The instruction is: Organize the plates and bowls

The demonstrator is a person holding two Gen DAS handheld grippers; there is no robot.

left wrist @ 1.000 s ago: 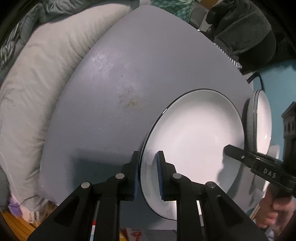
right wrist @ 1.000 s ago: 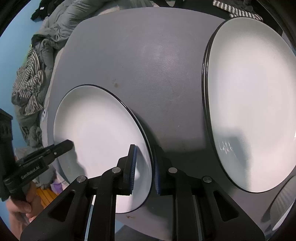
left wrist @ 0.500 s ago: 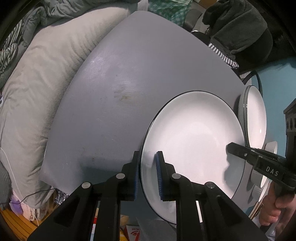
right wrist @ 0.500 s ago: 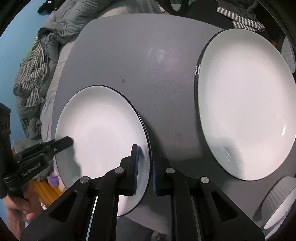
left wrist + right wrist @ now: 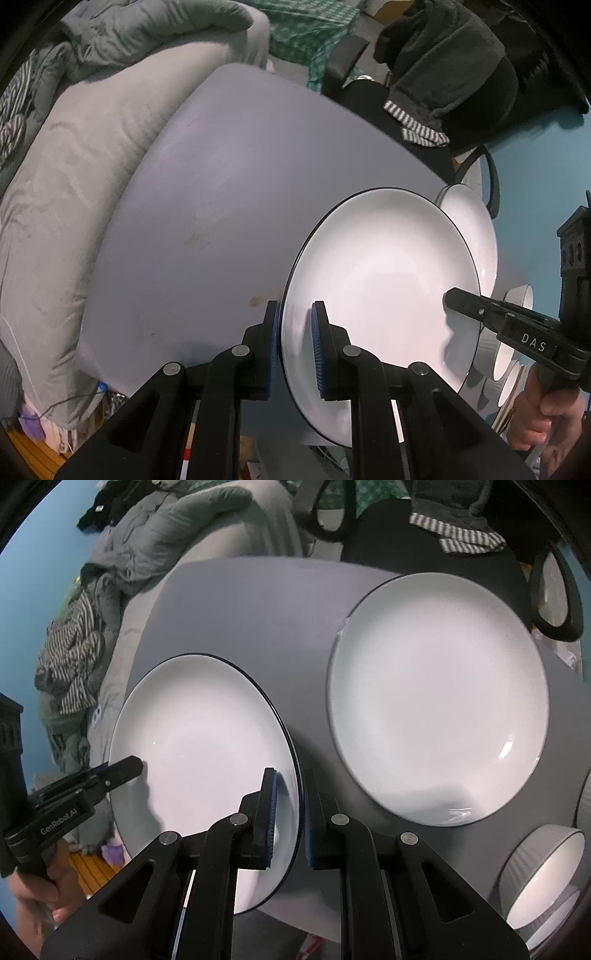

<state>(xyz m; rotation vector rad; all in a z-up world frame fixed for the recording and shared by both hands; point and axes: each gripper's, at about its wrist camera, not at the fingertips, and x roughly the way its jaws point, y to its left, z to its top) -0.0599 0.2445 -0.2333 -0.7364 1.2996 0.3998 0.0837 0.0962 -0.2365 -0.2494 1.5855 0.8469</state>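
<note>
grey and bare in the middle, the desk (image 5: pixel 236 602) sits against a rumpled grey duvet (image 5: pixel 55 192) with a teal wall behind.

the left gripper (image 5: pixel 294 349) has its blue-padded fingers (image 5: pixel 317 354) pinched on the near left rim of a white plate with a thin dark edge (image 5: pixel 384 295), one finger on top and one beneath. the right gripper (image 5: pixel 288 821) clamps the same plate (image 5: pixel 199 746) on its opposite rim, so both hold it between them. the plate looks lifted off the desk and hangs partly past the front edge.

just beyond it in the right wrist view, a second, larger white plate (image 5: pixel 439 701) lies flat on the desk, apart from the held one. at the lower right corner sit stacked grey ribbed bowls (image 5: pixel 543 875) with white insides; i cannot tell how many.

in the left wrist view the second plate (image 5: pixel 476 229) peeks out behind the held one, and the bowls (image 5: pixel 502 350) show past the right gripper's fingers (image 5: pixel 467 301).

dark clothes and a striped cloth (image 5: pixel 417 127) lie piled beyond the far edge of the desk.
</note>
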